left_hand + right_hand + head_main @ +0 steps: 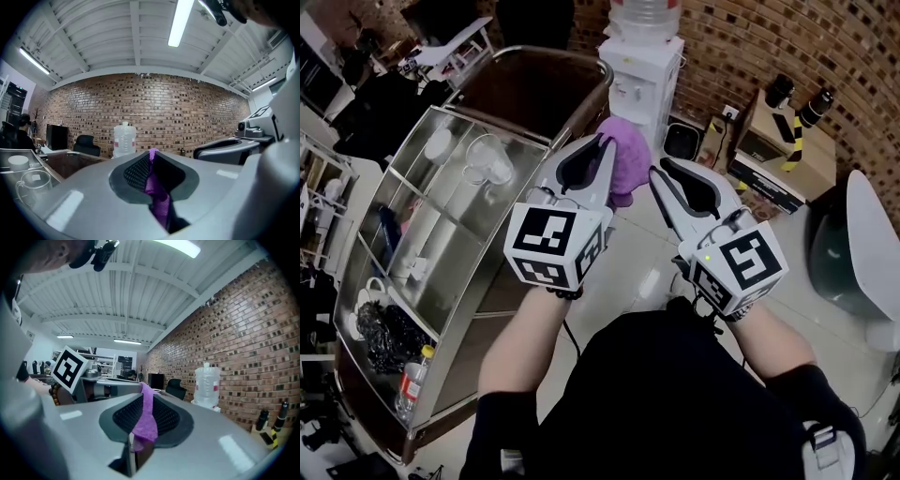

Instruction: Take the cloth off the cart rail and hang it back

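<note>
Left gripper [604,141] fingers pinch fuzzy purple cloth [630,152]; right gripper [657,172] fingers parted around it.

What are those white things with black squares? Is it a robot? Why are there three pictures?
No robot here. A person holds two grabbing tools: the left gripper and the right gripper. The cubes with squares are part of them. One picture comes from a camera on the person's head, looking down. The other two come from little cameras riding on each tool, looking along its jaws. Beside the person stands a metal cart holding a clear jug and a bottle. A purple cloth sits between the jaws of both tools. The left one pinches it tight; the right one's jaws look slightly apart, so its hold seems loose.
</note>
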Demonstrator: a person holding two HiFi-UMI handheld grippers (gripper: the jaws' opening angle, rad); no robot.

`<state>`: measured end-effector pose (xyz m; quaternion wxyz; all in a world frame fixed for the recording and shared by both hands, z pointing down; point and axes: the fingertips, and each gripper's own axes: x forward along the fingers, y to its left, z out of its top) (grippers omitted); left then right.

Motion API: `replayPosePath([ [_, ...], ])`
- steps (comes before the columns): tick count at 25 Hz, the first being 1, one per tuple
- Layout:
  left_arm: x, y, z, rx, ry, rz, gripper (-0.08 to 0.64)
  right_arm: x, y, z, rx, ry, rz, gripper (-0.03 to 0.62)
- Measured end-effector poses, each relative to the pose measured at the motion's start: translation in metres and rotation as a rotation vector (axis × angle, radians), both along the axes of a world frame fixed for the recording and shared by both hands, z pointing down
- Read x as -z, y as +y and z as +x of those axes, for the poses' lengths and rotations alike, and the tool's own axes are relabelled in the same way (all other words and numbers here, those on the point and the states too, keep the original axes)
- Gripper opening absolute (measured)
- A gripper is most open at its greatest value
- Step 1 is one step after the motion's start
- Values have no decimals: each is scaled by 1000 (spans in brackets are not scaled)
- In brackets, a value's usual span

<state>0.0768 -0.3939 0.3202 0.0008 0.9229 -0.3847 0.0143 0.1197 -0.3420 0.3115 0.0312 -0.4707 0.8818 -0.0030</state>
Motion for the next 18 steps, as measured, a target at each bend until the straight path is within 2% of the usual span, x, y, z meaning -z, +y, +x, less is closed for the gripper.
replayPosePath([
  [9, -13, -48, 43, 72, -31, 5, 33, -16, -52, 50, 72, -36, 5, 64],
  [18, -18, -114, 93, 206, -54, 10, 32, -30, -124, 113, 188, -73, 1, 66],
])
